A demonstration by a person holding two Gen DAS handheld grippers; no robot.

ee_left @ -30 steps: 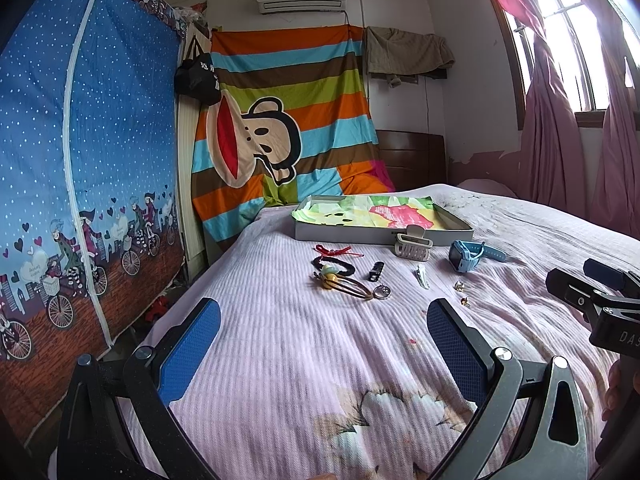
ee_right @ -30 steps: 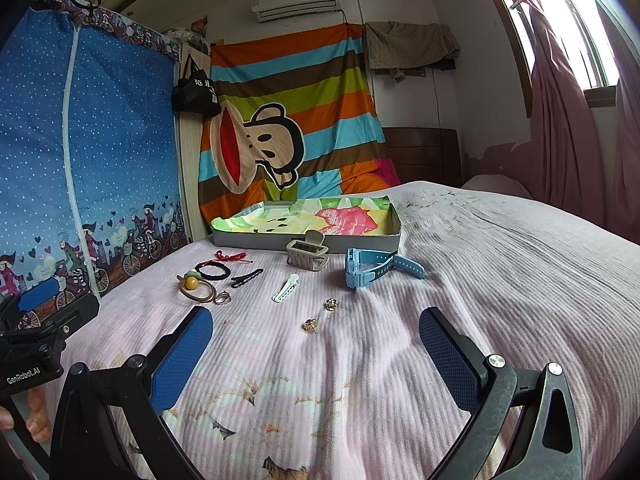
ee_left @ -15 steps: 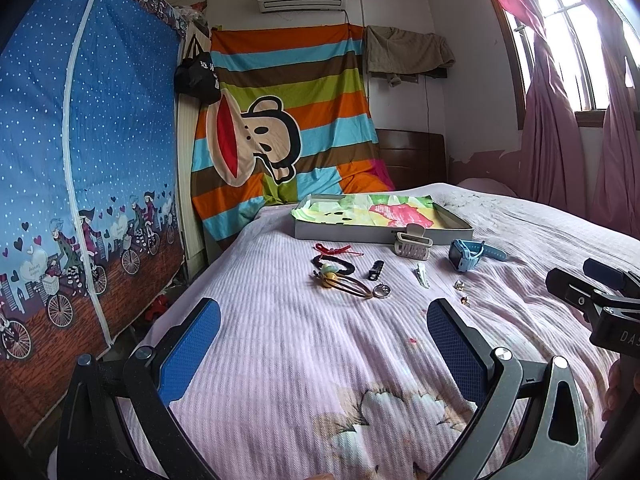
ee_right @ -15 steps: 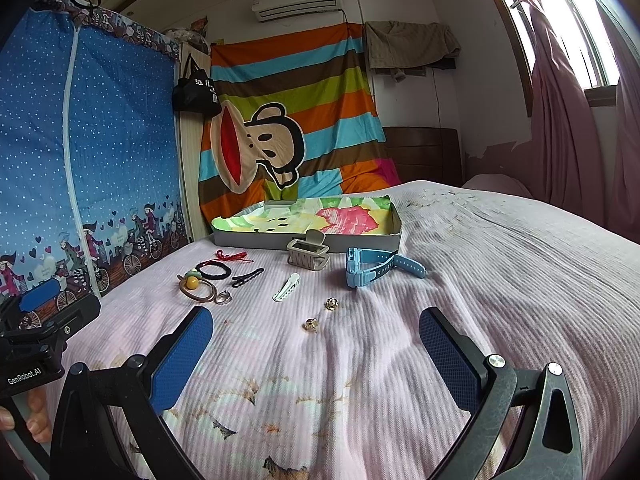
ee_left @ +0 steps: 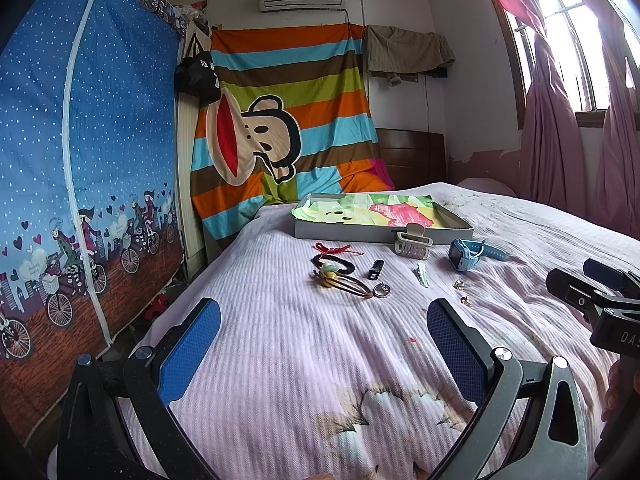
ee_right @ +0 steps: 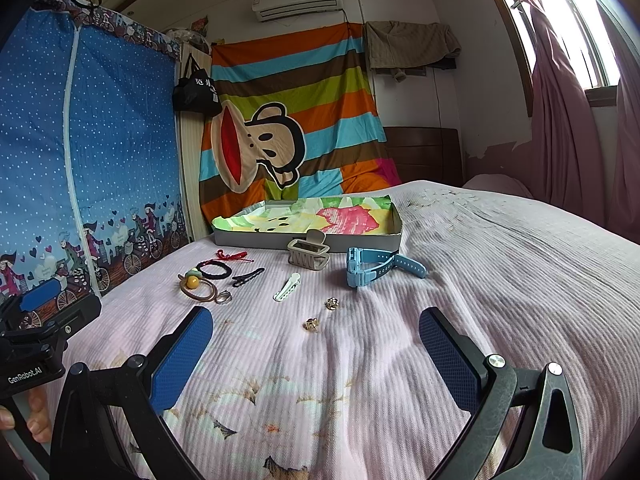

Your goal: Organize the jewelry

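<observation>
The left gripper [ee_right: 28,344], reading "GenRobot.AI", is hovering spread over the bedspread [ee_right: 500,264]; jewelry is lying ahead, from hair ties [ee_right: 204,276] through clips to the blue watch [ee_right: 370,268], before the grey tray [ee_right: 308,240]; the right gripper [ee_right: 316,350] is gaping too.

Pink-quilted bed [ee_left: 320,360], striped monkey hanging [ee_left: 288,128], blue wardrobe [ee_left: 80,160], pink-curtained bright window [ee_left: 580,40].
</observation>
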